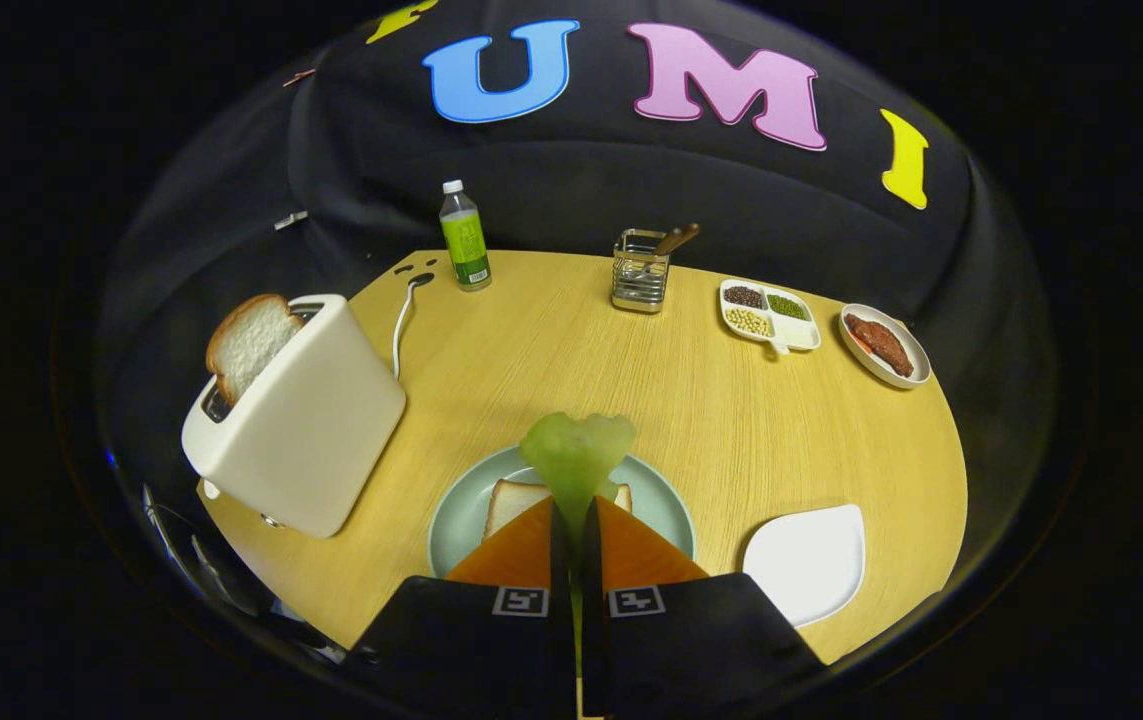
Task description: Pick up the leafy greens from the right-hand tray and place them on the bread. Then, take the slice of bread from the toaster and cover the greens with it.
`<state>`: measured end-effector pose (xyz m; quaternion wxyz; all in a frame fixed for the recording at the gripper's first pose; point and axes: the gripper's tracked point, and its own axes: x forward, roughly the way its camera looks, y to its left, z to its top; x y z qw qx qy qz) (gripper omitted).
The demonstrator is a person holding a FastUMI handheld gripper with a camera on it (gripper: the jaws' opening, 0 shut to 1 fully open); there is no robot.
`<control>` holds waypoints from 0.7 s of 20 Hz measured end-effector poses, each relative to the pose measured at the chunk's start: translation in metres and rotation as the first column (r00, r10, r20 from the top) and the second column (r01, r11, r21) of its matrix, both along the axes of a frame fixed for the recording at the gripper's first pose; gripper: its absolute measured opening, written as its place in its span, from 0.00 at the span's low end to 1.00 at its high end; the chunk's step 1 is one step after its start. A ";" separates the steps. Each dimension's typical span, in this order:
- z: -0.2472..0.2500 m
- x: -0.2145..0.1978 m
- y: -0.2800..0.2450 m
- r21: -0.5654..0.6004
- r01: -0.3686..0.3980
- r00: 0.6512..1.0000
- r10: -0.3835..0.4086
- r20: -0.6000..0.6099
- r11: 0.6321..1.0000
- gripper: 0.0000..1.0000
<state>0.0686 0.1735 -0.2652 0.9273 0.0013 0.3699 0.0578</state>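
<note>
Spreading wide under everything, the round wooden surface (631, 370) carries the toaster (301, 420) off to the left of the green plate (666, 505), a slice of bread (246, 345) standing up out of its slot. Just right of that plate lies the white tray (811, 560), bare. Over the plate — where the other bread (511, 500) rests — the gripper (574, 515) is clamped on the leafy greens (576, 455), which fan out just ahead of its fingers.

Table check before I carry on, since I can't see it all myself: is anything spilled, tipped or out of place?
Nothing stands out. The tool holds the leafy greens over the bread on the plate; toaster, bottle and dishes stand upright, nothing spilled.
</note>
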 end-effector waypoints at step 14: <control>-0.037 0.004 0.005 -0.041 0.042 0.993 -0.046 -0.111 0.998 0.36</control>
